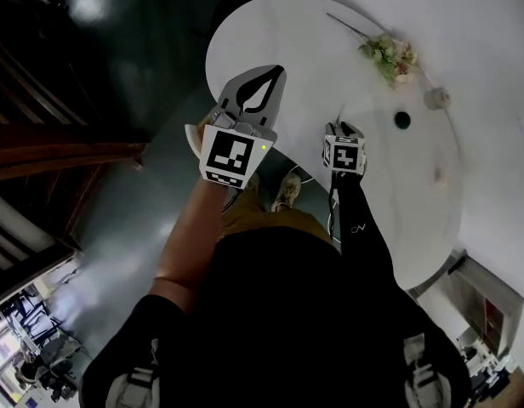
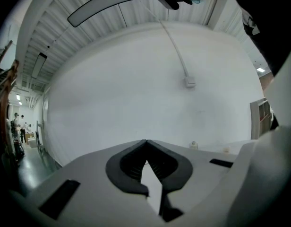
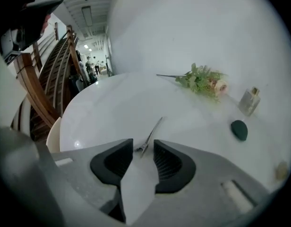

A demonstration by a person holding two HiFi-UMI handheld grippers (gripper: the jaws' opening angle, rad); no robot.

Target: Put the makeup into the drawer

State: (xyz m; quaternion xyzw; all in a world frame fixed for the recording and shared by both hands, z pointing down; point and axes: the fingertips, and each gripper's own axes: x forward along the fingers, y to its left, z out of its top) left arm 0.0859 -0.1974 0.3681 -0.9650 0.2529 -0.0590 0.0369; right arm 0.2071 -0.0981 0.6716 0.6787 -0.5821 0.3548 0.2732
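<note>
On the round white table lie a dark round compact, a small pale bottle and a small beige item. A thin metal clip lies flat on the table. My right gripper points down at it, open, with the clip's near end showing between the fingertips and the pads not pressing on it. My left gripper is held level over the table's near left edge, shut and empty, facing a white wall. No drawer shows.
A sprig of artificial flowers lies at the table's far side. A low cabinet stands beyond the table at the lower right. A wooden staircase rises at the left, over dark glossy floor.
</note>
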